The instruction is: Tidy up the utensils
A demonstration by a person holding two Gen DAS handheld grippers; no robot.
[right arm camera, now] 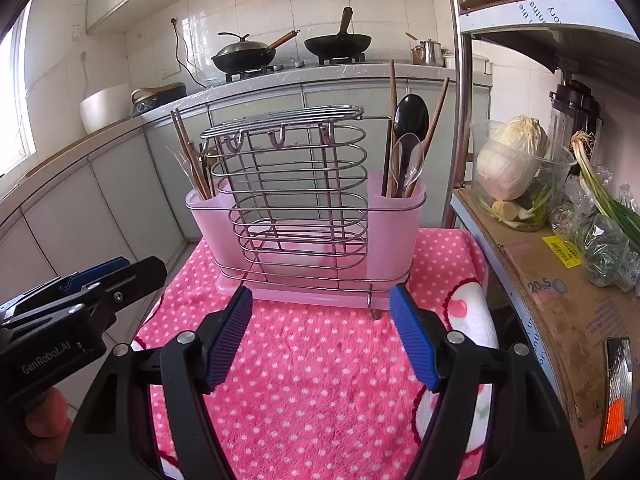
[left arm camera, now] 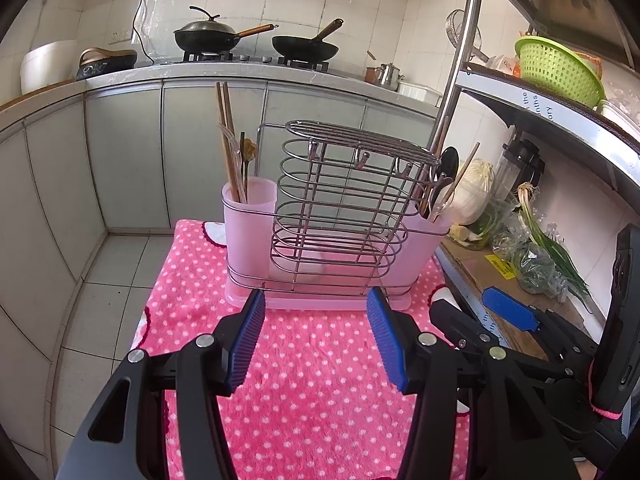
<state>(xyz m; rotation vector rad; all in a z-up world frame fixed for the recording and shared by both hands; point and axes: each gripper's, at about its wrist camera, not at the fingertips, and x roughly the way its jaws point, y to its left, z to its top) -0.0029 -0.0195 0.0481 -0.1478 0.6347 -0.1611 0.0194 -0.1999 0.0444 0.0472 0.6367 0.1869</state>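
A pink plastic utensil holder (left arm camera: 248,240) (right arm camera: 208,228) with a wire rack (left arm camera: 340,200) (right arm camera: 296,184) in its middle stands on a pink dotted cloth (left arm camera: 320,380) (right arm camera: 320,380). Its left cup (left arm camera: 250,200) holds chopsticks (left arm camera: 228,140) (right arm camera: 188,152) and clear utensils. Its right cup (right arm camera: 396,216) holds a black spoon (right arm camera: 410,114), a clear spoon (right arm camera: 408,160) and chopsticks. My left gripper (left arm camera: 316,336) is open and empty, just in front of the holder. My right gripper (right arm camera: 320,336) is open and empty, also in front of it.
A metal shelf stands at the right with a cabbage in a clear bowl (right arm camera: 516,168), bagged greens (right arm camera: 600,240) and a green basket (left arm camera: 560,68). Behind are grey cabinets and a counter with two woks (left arm camera: 208,36) (left arm camera: 306,46). Tiled floor lies to the left.
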